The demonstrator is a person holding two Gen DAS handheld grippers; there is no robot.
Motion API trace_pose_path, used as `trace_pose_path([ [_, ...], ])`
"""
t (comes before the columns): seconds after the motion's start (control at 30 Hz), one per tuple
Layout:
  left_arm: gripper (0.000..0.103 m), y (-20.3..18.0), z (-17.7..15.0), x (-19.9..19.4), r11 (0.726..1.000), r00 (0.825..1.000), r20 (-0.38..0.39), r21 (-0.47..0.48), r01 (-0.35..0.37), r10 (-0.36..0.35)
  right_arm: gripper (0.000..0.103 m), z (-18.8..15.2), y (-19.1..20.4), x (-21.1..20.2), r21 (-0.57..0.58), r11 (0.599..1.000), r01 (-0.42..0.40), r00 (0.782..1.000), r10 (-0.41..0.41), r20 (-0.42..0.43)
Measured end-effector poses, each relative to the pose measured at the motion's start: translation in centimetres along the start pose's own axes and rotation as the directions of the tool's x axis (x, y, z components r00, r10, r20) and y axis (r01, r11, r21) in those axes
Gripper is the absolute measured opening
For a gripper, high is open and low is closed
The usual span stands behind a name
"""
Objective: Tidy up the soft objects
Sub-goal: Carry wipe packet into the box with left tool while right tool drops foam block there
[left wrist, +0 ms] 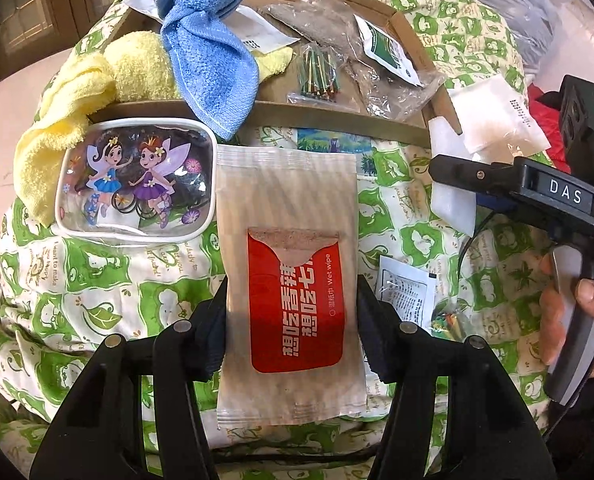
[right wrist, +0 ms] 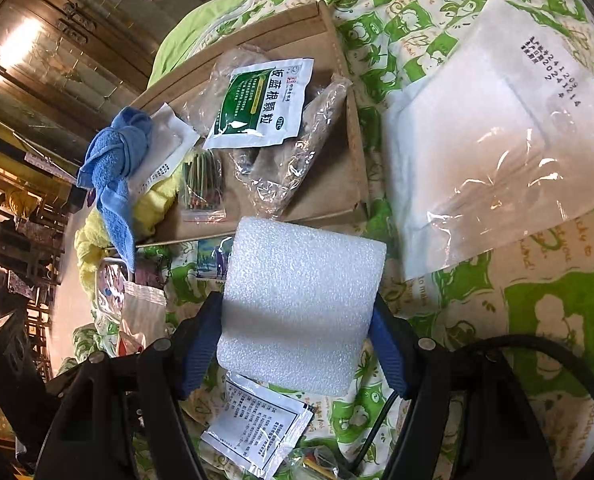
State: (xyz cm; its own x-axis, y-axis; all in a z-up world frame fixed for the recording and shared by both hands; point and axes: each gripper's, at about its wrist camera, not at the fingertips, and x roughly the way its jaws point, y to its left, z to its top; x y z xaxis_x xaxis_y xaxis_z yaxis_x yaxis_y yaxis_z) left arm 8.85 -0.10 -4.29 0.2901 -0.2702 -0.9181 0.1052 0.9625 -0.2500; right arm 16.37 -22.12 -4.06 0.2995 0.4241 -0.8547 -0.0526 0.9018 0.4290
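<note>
Left tongs (left wrist: 293, 328) clamped on wet wipe packet (left wrist: 289, 280); right tongs (right wrist: 297, 340) clamped on foam block (right wrist: 301, 304).
Both items held above green-print bedding (left wrist: 97, 276). Cardboard tray (left wrist: 337, 114) beyond holds blue towel (left wrist: 209, 52), yellow towel (left wrist: 137, 68), sachets.

Materials on the printed cotton cover (left wrist: 97, 276)

Glossy plastic wet-wipe packet (left wrist: 293, 292); at eleven o'clock, fluffy blue terry towel (left wrist: 209, 60); matt pebbled white foam block (right wrist: 301, 304); brown cardboard tray (right wrist: 337, 184).
</note>
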Motion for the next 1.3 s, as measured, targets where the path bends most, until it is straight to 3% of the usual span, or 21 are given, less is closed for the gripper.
trace_pose_path([
  [0.23,0.056,-0.2,0.4,-0.4,1.0,1.0,-0.003,-0.003,-0.005,0.005,0.07,-0.3,0.3,0.1,-0.013,1.0,0.008,1.0,-0.008,-0.007],
  [0.67,0.056,-1.6,1.7,-1.4,0.993,0.995,0.039,0.072,-0.094,0.091,0.07,-0.5,1.0,0.3,-0.028,0.999,0.019,1.0,-0.019,-0.007],
  [1.07,0.056,-1.7,2.6,-2.0,0.99,0.992,0.059,0.087,-0.114,0.109,0.07,-0.5,1.2,0.0,-0.029,1.0,0.011,1.0,-0.011,0.005],
  [1.17,0.056,-1.5,2.8,-2.2,0.99,0.992,0.064,0.085,-0.111,0.105,0.07,-0.6,1.2,-0.2,-0.026,1.0,0.008,1.0,-0.008,0.008],
  [1.3,0.056,-0.8,4.0,-2.5,0.997,0.998,0.046,0.047,-0.054,0.052,0.07,-0.3,1.5,-0.7,-0.031,1.0,-0.002,1.0,0.003,0.021],
])
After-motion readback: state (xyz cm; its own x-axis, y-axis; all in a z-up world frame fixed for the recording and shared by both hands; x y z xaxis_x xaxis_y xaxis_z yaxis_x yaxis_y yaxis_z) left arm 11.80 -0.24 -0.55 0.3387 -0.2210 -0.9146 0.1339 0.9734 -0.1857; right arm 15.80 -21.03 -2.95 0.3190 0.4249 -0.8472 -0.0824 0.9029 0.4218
